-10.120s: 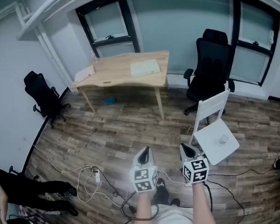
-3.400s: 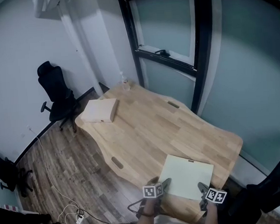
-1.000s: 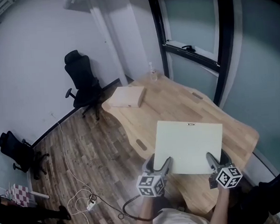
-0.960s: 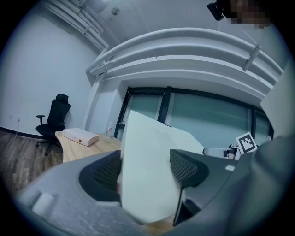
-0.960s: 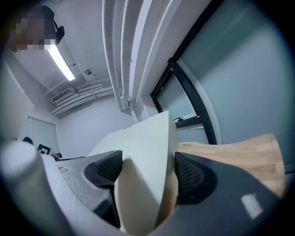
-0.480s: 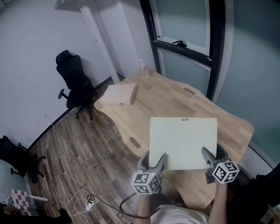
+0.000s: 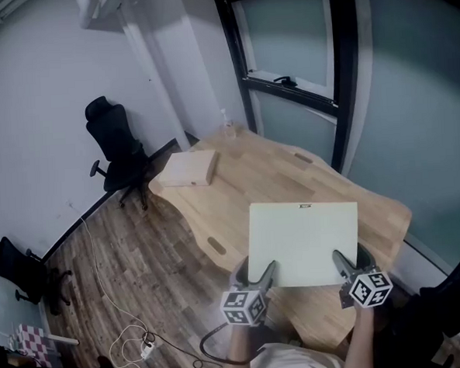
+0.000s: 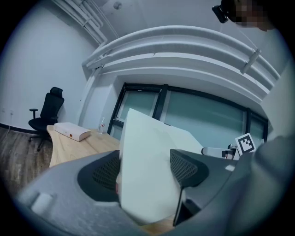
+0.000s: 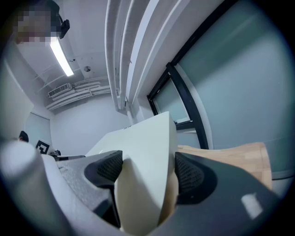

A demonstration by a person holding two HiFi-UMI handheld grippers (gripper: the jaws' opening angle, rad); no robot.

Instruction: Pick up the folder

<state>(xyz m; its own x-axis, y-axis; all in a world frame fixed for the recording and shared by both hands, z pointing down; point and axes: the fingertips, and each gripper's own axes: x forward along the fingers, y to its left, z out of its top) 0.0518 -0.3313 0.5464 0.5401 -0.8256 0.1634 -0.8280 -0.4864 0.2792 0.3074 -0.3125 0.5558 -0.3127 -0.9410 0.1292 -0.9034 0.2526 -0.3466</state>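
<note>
Our left gripper (image 7: 259, 274) and right gripper (image 7: 346, 263) each pinch the folder's (image 7: 303, 241) near corners; its label (image 7: 305, 206) is unreadable.

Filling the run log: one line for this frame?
folder held over table | left gripper shut on folder | right gripper shut on folder

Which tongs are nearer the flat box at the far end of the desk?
Left. The left tongs clamp the folder at its near-left corner, on the same side as the box; the right tongs clamp its near-right corner, farther off.
</note>
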